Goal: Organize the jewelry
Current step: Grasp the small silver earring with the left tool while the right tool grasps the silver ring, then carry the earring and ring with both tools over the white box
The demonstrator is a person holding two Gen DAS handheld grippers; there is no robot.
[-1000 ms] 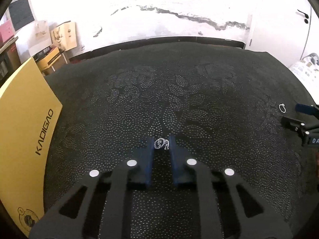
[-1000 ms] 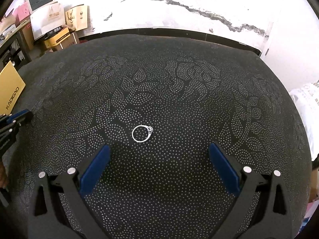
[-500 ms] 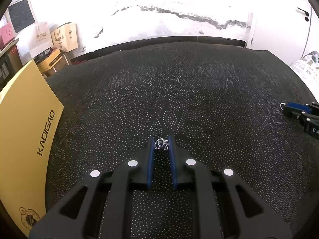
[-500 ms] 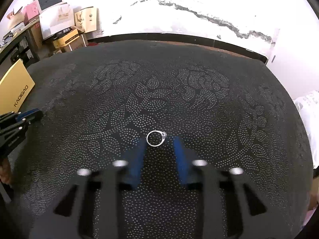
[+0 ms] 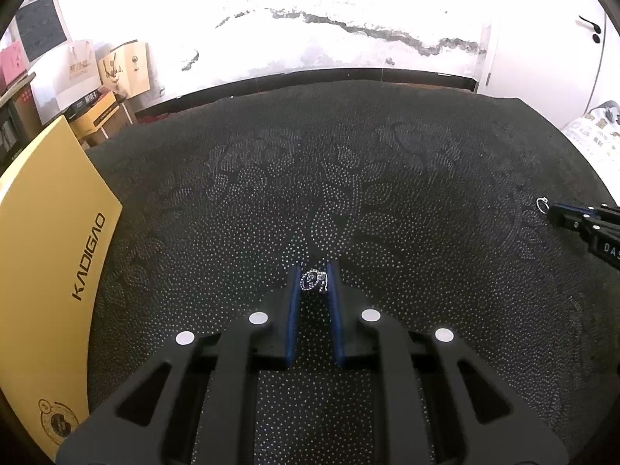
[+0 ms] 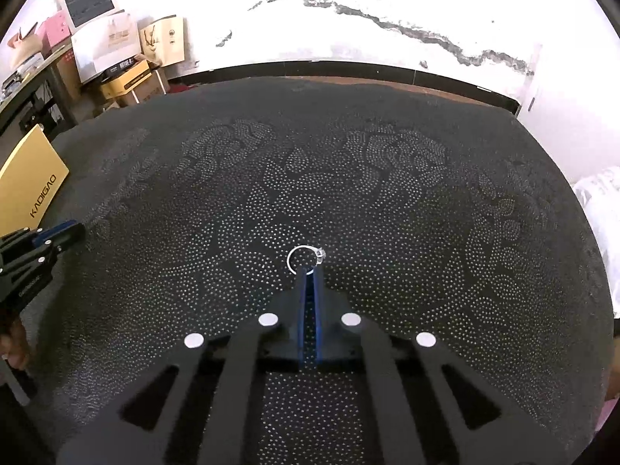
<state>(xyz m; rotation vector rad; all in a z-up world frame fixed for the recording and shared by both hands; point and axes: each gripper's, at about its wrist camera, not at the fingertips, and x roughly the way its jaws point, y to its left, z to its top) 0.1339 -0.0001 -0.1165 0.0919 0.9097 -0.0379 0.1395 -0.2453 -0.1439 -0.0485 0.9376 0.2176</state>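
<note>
1. Desk (image 5: 387,162): covered by a black cloth patterned with pale dots, it fills both views. Only the left wrist view shows a white door with a dark handle (image 5: 593,31) beyond the desk's far right corner; only the right wrist view shows a white monitor (image 6: 85,0) above stacked cartons past the far left corner.
2. Yellow box (image 5: 46,240): one, printed "KADIGAO", lying on the desk's left edge. It looms large in the left wrist view and shrinks to a small corner in the right wrist view (image 6: 31,190).
3. Left gripper (image 5: 314,275): jaws narrow, closed on a small ornate ring near the desk's centre. From the right wrist view it appears only as dark tips at the desk's left side (image 6: 42,240).
4. Right gripper (image 6: 309,273): jaws nearly together, pinching the near edge of a plain ring.
5. Rings, two in all. The ornate ring (image 5: 313,281) is a silvery, openwork cluster, held between the blue pads. The plain ring (image 6: 304,259) is a thin silver band with a small stone at its upper right, lying over the desk right of centre; the left wrist view shows it tiny (image 5: 542,204).
</note>
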